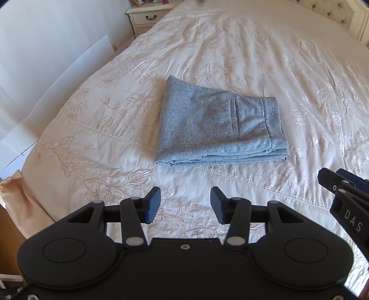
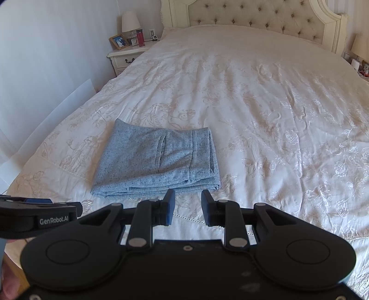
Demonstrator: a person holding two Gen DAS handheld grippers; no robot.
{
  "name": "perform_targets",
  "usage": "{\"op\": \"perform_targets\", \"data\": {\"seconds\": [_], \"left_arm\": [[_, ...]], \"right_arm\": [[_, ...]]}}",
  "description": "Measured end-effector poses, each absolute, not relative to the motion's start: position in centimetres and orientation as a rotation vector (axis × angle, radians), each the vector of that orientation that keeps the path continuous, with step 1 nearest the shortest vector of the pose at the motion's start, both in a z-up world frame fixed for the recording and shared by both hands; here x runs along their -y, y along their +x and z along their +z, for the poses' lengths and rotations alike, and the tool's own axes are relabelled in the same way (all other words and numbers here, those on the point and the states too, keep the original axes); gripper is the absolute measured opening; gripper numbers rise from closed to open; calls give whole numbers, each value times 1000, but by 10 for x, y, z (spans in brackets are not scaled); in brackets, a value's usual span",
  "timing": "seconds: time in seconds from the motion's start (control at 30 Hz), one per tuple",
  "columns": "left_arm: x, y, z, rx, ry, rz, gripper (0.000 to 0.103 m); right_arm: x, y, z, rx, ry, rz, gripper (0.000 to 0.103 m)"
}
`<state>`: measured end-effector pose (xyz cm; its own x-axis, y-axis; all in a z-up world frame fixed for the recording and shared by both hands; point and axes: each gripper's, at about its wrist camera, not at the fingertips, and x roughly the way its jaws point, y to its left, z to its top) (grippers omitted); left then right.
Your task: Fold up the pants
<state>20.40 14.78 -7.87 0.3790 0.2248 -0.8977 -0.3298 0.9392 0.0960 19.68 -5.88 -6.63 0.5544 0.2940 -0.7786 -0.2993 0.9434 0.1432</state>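
Note:
The grey-blue speckled pants [image 1: 219, 129] lie folded into a compact stack on the cream embroidered bedspread [image 1: 288, 76], with a pocket seam on top. They also show in the right wrist view [image 2: 159, 161]. My left gripper [image 1: 185, 205] is open and empty, held above the bedspread short of the stack's near edge. My right gripper [image 2: 188, 208] is open and empty, just short of the stack's near right edge. The right gripper's body shows at the right edge of the left wrist view [image 1: 346, 196]. The left gripper's body shows at the left of the right wrist view [image 2: 39, 214].
A cream nightstand [image 2: 124, 57] stands at the far left with a lamp [image 2: 130, 22], photo frame [image 2: 118, 42] and red bottle [image 2: 139, 38]. A tufted headboard [image 2: 253, 16] closes the far end. White curtains [image 1: 34, 57] hang along the left side of the bed.

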Motion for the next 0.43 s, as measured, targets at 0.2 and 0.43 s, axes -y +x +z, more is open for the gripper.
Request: {"op": "perform_targets", "data": {"seconds": [0.2,0.43], "left_arm": [[-138,200,-75,-1123,-96,358,56],[-128,197,-73,-1117,-95,367,56]], "right_arm": [[65,194,-64,-918,-2,354,27],[72,192,-64,-919,-5,370,27]]}}
